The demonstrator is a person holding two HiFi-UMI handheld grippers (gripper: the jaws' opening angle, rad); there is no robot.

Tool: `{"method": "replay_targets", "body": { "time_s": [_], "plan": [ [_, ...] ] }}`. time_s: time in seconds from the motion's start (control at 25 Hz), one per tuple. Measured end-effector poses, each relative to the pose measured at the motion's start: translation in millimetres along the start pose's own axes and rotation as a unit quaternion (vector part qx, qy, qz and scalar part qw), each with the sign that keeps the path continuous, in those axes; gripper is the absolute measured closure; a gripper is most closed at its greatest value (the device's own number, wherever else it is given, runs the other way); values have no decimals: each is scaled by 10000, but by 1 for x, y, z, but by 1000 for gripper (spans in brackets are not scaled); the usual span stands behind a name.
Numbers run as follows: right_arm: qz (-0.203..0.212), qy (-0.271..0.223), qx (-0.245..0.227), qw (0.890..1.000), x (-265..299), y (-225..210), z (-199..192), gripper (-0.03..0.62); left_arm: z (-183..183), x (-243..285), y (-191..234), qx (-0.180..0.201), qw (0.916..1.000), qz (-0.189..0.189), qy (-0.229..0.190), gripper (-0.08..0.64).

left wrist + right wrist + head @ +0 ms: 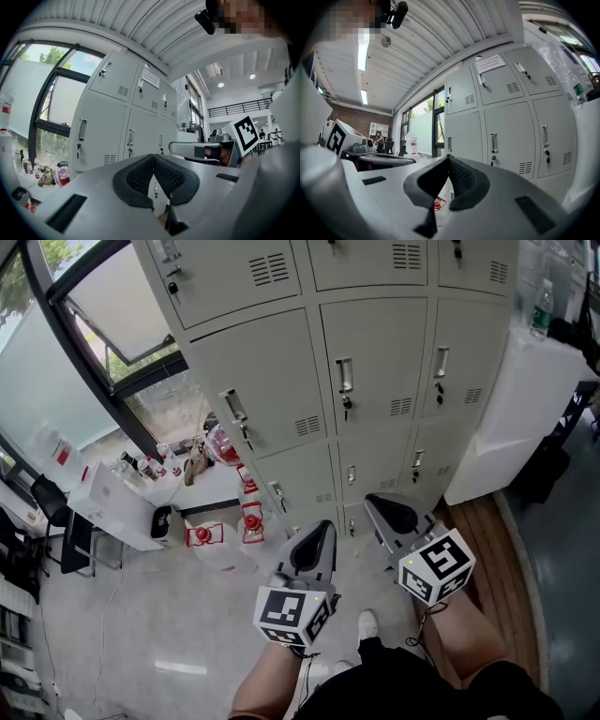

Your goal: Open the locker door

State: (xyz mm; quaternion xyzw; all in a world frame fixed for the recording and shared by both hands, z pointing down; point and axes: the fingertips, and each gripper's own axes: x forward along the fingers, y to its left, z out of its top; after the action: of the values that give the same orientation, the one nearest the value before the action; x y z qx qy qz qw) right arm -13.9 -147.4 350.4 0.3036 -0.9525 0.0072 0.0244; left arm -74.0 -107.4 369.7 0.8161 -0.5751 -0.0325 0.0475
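Locker bank: every locker door (375, 348) in view was closed. You could not tell from the frames which door was meant. The bank stood ahead of both grippers, well apart from the jaw tips, with nothing touching it.

- Nearest in line: the middle-row door straight ahead of your two grippers, with an upright handle (344, 375) on its left edge and a lock below the handle.
- The lower row of smaller doors sat just beyond the jaw tips in the head view, also closed.
- In the right gripper view the doors lay ahead and off to the right of the jaws. In the left gripper view they lay ahead and off to the left.

Left gripper (322, 529): its jaws were pressed together at the tips, with nothing between the pads. It was held low in front of you and aimed at the bank.

Right gripper (380, 502): its jaws were also pressed together and empty. It was just beside the left one and slightly further forward. Each carried its marker cube (439, 566) at the rear, near your knees.

Outward from there:
- Red canisters (251, 517) stood on the floor to the outer side of the left gripper, at the foot of the bank.
- A window (56, 381) lay further out on that same side.
- A white cabinet (520, 418) stood against the bank to the outer side of the right gripper.
- A bottle (541, 307) stood on top of the cabinet.
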Motion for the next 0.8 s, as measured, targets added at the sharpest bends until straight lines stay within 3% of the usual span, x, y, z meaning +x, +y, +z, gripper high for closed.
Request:
{"method": "replay_targets", "body": {
  "time_s": [0.8],
  "plan": [
    [167, 107, 141, 9997, 70, -80, -14, 538, -6, 98, 33, 114, 9998, 50, 126, 543]
  ]
}}
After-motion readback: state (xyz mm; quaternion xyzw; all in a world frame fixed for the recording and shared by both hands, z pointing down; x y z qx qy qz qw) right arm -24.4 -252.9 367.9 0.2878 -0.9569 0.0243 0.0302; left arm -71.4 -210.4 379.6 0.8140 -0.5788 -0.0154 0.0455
